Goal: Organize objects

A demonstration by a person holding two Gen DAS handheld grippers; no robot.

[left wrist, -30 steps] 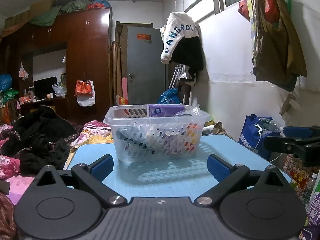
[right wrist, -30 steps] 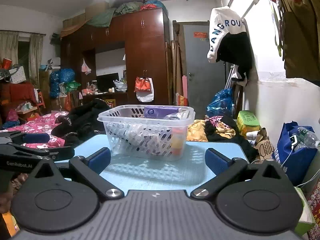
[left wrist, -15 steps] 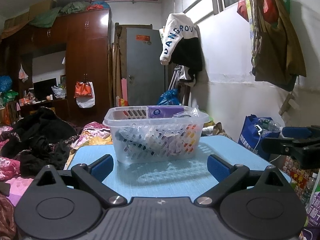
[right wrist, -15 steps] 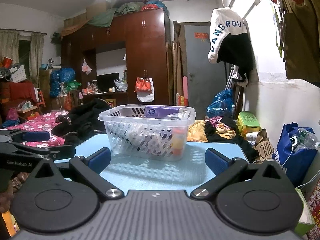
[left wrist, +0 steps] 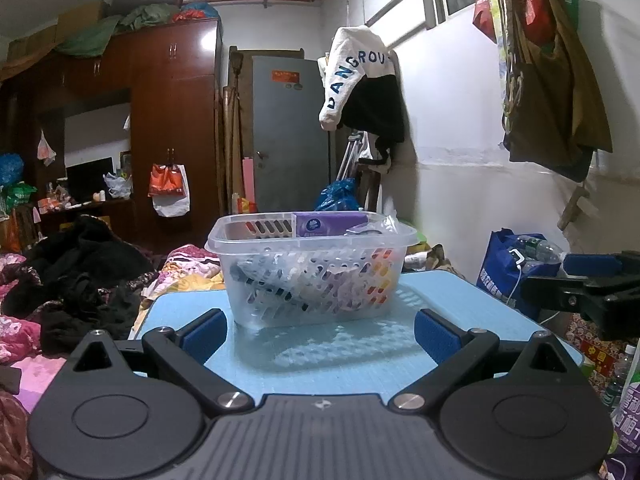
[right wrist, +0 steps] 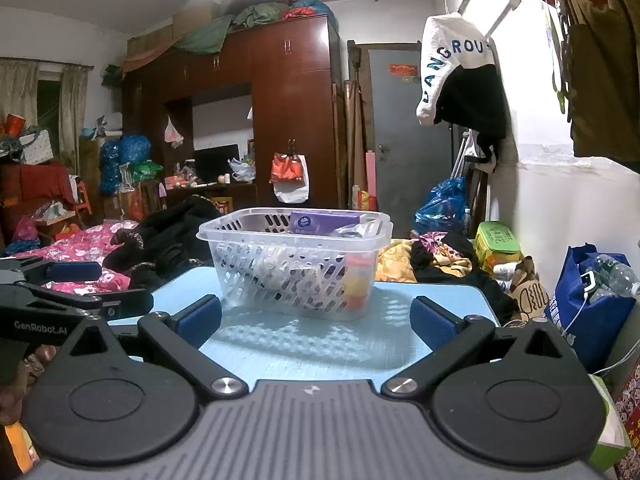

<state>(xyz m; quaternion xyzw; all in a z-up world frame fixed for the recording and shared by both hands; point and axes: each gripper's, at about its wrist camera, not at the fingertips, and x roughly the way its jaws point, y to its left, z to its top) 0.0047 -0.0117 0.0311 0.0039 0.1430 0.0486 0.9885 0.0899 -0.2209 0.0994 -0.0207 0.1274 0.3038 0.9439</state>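
Nothing's really shifted since a moment ago, both grippers just hang in the same spots. Clear plastic basket with slotted walls and a rounded rim sits on the pale blue, finely ribbed counter, its long axis running left to right, a purple tissue pack lying flat on top of the stuff inside. Left gripper and right gripper are both spread wide, blue pads empty, well short of the basket.
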